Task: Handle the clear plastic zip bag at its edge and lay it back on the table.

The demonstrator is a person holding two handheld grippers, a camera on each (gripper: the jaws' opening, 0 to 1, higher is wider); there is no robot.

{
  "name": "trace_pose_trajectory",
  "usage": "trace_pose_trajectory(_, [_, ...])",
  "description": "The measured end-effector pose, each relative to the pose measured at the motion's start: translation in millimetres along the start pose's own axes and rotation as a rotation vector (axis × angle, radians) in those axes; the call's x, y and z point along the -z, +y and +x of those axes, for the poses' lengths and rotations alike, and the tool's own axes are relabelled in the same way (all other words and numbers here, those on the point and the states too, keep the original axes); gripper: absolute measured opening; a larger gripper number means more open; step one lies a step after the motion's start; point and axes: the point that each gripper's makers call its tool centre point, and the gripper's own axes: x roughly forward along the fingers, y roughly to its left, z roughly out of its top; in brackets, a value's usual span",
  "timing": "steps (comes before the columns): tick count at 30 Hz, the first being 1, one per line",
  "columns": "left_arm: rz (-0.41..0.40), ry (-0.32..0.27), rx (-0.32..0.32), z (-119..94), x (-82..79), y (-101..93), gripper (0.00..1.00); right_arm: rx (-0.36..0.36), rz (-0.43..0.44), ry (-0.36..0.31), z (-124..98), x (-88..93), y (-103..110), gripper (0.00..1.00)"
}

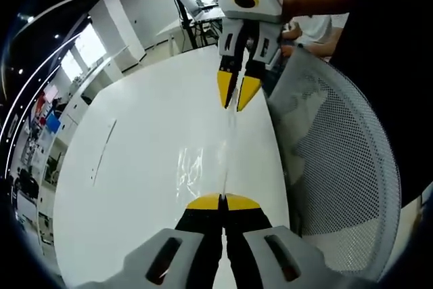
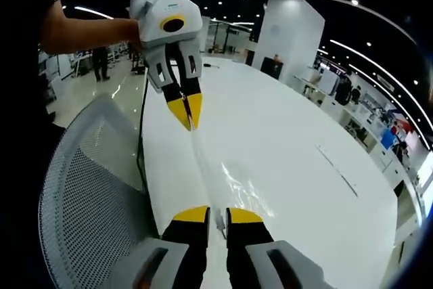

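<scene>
Fingers (image 1: 206, 202) pinching taut clear bag (image 1: 193, 167)

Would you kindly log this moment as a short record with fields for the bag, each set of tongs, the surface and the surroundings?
bag: clear zip bag, stretched between both tongs above the table
left tongs: shut on one bag edge
right tongs: nearly shut, gripping the opposite edge
surface: white table
beside table: grey mesh chair back
status: bag not yet laid down
</scene>
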Motion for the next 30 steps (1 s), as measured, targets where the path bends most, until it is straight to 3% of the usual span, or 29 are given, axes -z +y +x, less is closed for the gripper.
trace_pose_trajectory(17, [0.043, -0.012, -0.010, 3, -7.3, 4.5, 0.00, 0.018, 0.052, -0.021, -26, -6.0, -9, 0.20])
trace_pose_trajectory(30, [0.061, -0.036, -0.056, -1, -12.4, 14.1, 0.00, 0.035, 0.094, -0.067, -41, -29.0, -22, 0.20])
